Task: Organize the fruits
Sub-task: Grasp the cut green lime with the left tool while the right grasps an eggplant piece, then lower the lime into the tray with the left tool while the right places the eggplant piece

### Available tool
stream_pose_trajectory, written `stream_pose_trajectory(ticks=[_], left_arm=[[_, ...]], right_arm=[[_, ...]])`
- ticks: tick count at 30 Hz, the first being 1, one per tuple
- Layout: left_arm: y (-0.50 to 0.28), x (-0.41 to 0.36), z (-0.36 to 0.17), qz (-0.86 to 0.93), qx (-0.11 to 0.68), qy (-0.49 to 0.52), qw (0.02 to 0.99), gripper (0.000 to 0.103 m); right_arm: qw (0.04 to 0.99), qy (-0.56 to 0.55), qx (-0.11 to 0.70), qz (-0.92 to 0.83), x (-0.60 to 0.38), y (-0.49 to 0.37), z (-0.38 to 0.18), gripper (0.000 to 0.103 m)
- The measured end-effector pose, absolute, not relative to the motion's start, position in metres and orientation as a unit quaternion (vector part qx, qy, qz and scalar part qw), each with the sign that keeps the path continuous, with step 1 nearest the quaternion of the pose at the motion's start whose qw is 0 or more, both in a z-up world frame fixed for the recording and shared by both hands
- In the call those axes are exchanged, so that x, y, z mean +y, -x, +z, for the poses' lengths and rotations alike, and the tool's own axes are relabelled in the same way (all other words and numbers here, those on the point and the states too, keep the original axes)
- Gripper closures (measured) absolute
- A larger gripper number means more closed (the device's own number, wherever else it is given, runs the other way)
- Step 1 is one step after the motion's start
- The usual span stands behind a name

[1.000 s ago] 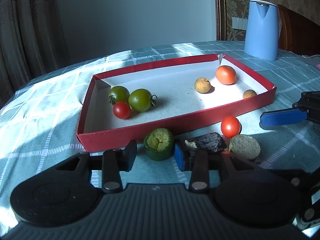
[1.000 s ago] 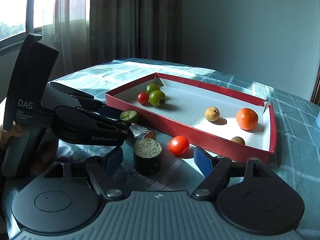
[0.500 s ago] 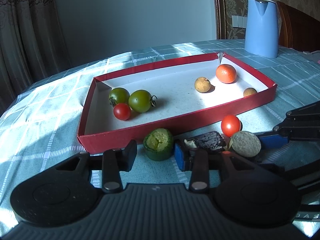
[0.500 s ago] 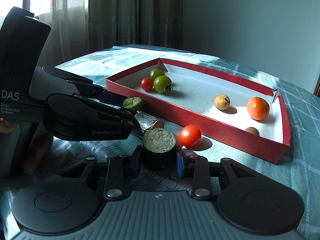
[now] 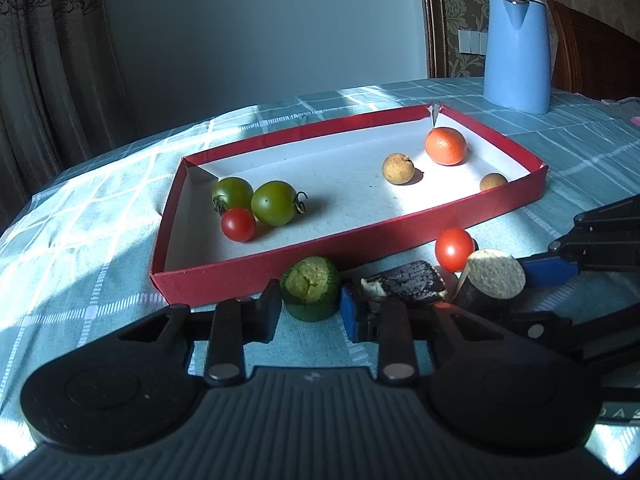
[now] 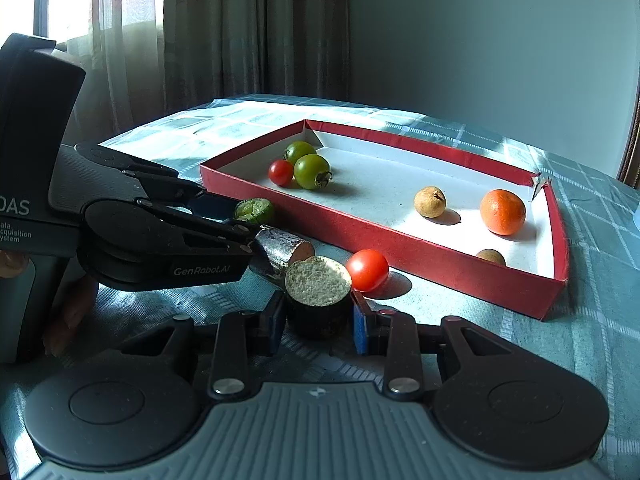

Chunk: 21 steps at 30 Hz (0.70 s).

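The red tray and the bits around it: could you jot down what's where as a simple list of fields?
tray: red tray, white inside, on a checked tablecloth
inside, one end: two green tomatoes and a small red tomato
inside, other end: orange and two brown round fruits
outside: red tomato, dark log piece
left gripper: fingers around a green cut piece
right gripper: fingers clamp a dark cylinder with a pale top
background: blue kettle

Right gripper closes on dark cut piece, lifts it

Right gripper (image 6: 316, 322), wide open a second ago, now has both blue pads against the dark pale-topped chunk (image 6: 318, 296); in the left wrist view the chunk (image 5: 494, 278) sits higher and tilted, now overlapping the red tomato (image 5: 454, 249).
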<state>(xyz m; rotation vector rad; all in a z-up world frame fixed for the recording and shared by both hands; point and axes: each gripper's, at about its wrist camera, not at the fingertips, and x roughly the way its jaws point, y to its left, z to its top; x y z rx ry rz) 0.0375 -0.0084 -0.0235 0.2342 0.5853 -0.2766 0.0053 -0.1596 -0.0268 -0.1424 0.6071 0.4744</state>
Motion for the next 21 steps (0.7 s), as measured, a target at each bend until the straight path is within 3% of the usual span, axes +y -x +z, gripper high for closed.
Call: stream_pose_trajectory(ticks=[11,21], left_arm=[[-0.031,-0.01,-0.023,-0.143,0.282,-0.122,0.941,0.076],[-0.007,-0.002,-0.01,-0.159,0.229,-0.098,0.955,0.076]], right_arm=[[0.928,0.065,0.286,0.23,-0.161,-0.001,-0.024,0.07],[0.943,0.055,0.253,0.211,-0.169,0.003,-0.015,0.07]])
